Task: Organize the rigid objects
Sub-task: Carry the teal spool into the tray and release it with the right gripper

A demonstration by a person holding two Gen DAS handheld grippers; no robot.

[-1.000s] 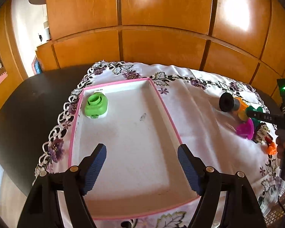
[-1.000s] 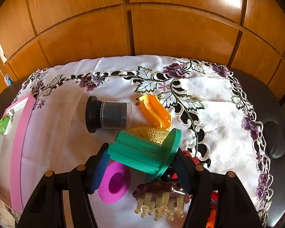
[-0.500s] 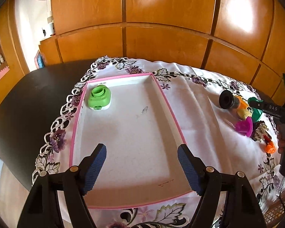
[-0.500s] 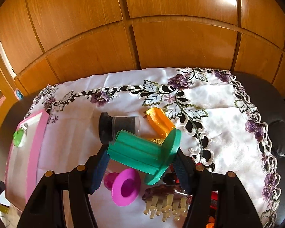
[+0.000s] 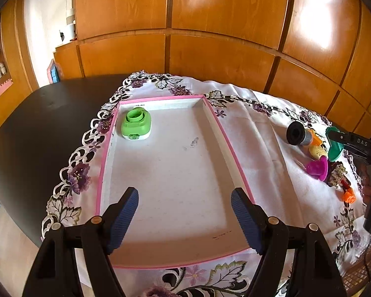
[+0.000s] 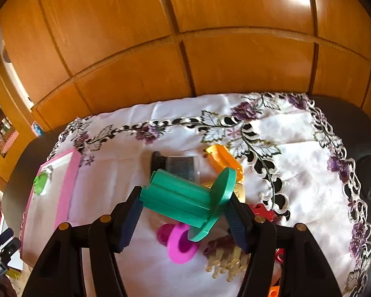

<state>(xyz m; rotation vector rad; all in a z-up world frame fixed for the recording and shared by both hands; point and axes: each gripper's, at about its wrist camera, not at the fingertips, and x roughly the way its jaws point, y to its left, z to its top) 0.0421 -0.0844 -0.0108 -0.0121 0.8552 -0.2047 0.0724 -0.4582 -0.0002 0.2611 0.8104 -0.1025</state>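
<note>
My right gripper (image 6: 184, 212) is shut on a teal plastic spool (image 6: 185, 199), a ridged cylinder with a round flange, held crosswise above the tablecloth. Below it lie a magenta spool (image 6: 181, 246), a black-capped clear jar (image 6: 176, 165), an orange piece (image 6: 225, 158) and a brown comb with cream teeth (image 6: 225, 259). My left gripper (image 5: 184, 216) hangs open over the near end of the pink-rimmed white tray (image 5: 236, 163). A light green toy (image 5: 135, 123) sits in the tray's far left corner. The teal spool (image 5: 335, 146) shows at the right of the left wrist view.
An embroidered white cloth (image 6: 296, 163) covers part of a dark round table (image 5: 37, 128). Wooden cabinet doors (image 6: 185, 49) stand behind. The pile of toys (image 5: 319, 158) lies right of the tray, with an orange piece (image 5: 348, 195) near the cloth's edge.
My right gripper has risen with the teal spool, so the pile beneath looks farther off. The left gripper has stayed open while its view drew back a little from the tray.
</note>
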